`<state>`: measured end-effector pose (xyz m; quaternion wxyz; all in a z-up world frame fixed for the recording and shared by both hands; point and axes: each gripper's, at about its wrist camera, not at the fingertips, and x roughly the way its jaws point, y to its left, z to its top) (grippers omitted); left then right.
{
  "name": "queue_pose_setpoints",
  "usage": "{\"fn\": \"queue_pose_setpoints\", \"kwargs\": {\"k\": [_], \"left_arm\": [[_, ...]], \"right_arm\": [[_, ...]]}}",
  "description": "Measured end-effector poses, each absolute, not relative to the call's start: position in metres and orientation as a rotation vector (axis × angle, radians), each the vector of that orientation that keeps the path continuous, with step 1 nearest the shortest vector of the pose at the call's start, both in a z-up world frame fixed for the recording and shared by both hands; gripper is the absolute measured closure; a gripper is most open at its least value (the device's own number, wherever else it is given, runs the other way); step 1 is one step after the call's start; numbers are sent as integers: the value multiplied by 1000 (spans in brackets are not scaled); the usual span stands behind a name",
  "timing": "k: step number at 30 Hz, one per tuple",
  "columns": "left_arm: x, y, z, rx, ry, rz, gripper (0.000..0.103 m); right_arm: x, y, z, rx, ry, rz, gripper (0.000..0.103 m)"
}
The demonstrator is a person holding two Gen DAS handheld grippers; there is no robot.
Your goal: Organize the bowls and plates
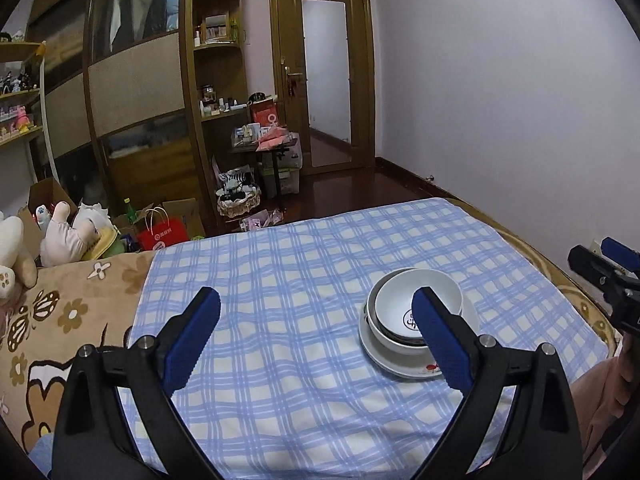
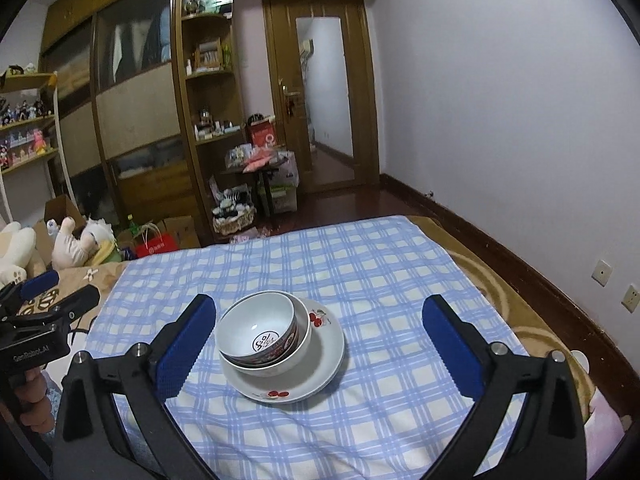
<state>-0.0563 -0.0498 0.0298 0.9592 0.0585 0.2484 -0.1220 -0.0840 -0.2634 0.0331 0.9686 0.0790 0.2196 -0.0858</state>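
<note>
1. Behind the bed we see a bedroom: a brown wooden wardrobe (image 2: 132, 92) with shelves, a door (image 2: 324, 92) with a frosted pane, a pale wall (image 2: 500, 100) on the right, plush toys (image 1: 60, 236) and a red bag (image 1: 162, 234) on the left.
2. Our work surface is soft, not a desk: a blue checked cloth (image 2: 360, 264) spread over the bed (image 1: 80, 308), so it can sink under weight.
3. On this cloth stands the stack: a patterned bowl (image 2: 258, 330) inside a white bowl (image 2: 280, 366), both on a plate (image 2: 324, 368) with cherry prints.
4. The left tool (image 1: 316, 340) and the right tool (image 2: 320, 344) both stand wide open, nothing between their fingers; neither touches the stack.
5. We judge the stacking finished and the step in hand to be the retreat. To do it well, we should draw both tools straight back, keeping the fingers clear of the bowl rims.
6. We should not press on the cloth near the plate, because the stack could tilt.
</note>
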Motion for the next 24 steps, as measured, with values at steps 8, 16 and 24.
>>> {"fn": "queue_pose_setpoints", "kwargs": {"k": [8, 16, 24], "left_arm": [[-59, -45, 13, 134, 487, -211, 8], [-53, -45, 3, 130, 496, -182, 8], [-41, -47, -7, 135, 515, -157, 8]], "right_arm": [[-92, -266, 14, 132, 393, -211, 0], [-89, -272, 0, 103, 388, -224, 0], [-79, -284, -11, 156, 418, -213, 0]]}}
